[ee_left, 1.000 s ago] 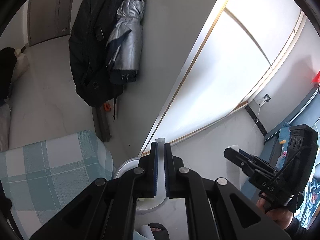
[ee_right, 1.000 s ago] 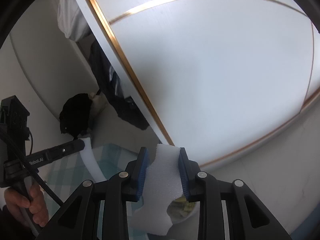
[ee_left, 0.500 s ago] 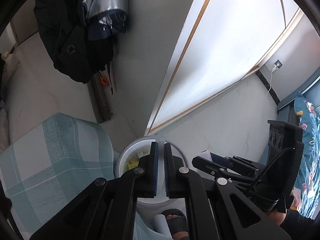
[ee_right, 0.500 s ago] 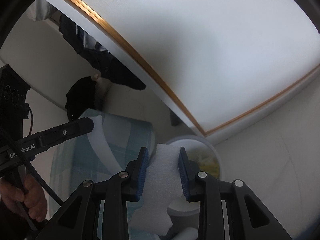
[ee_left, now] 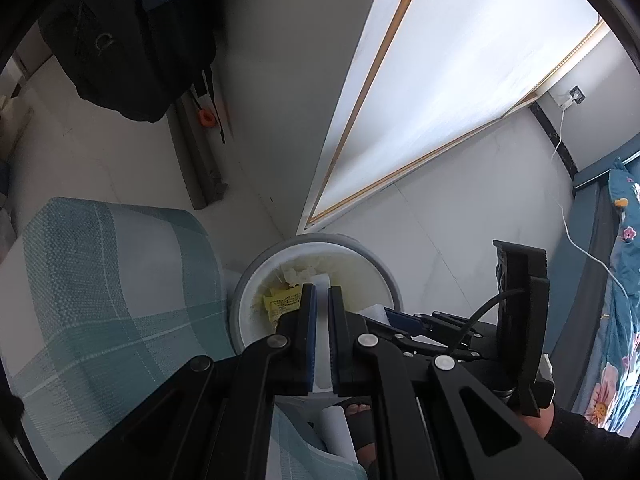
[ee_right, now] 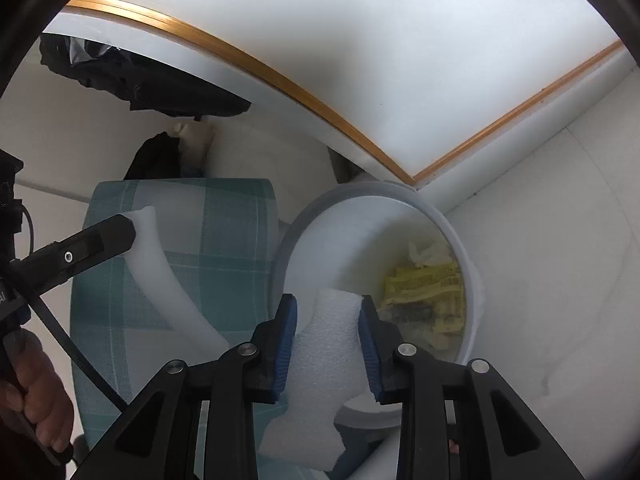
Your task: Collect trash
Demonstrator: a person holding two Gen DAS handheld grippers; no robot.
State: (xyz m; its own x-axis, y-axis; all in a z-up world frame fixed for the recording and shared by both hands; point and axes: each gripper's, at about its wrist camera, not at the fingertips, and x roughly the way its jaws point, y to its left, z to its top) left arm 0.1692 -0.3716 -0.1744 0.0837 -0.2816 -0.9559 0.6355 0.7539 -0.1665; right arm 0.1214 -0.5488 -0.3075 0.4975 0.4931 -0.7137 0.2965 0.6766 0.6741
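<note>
A round white trash bin (ee_left: pixel 386 280) with a grey rim stands on the floor, holding a yellow wrapper (ee_left: pixel 280 305) and crumpled tissue. My left gripper (ee_left: pixel 322 292) hangs over its mouth, shut on a thin curved white foam strip (ee_left: pixel 322 279). In the right wrist view that foam strip (ee_right: pixel 160 268) curves down from the left gripper (ee_right: pixel 126 228) in front of the cushion. My right gripper (ee_right: pixel 327 306) is shut on a chunky white foam piece (ee_right: pixel 324 352), just above the near rim of the bin (ee_right: pixel 316 216). The right gripper (ee_left: pixel 398 317) also reaches in from the right.
A green plaid cushion (ee_left: pixel 104 280) sits left of the bin. A white panel with gold trim (ee_left: pixel 440 92) leans against the wall behind it. A black bag (ee_left: pixel 132 48) hangs at the back. A flowered bed cover (ee_left: pixel 616 320) lies at right. A sandalled foot (ee_left: pixel 360 410) stands below.
Both grippers have come down and tilted toward the floor. The bin, earlier small and partly hidden, now lies right under both sets of fingertips. Both foam pieces stay held.
</note>
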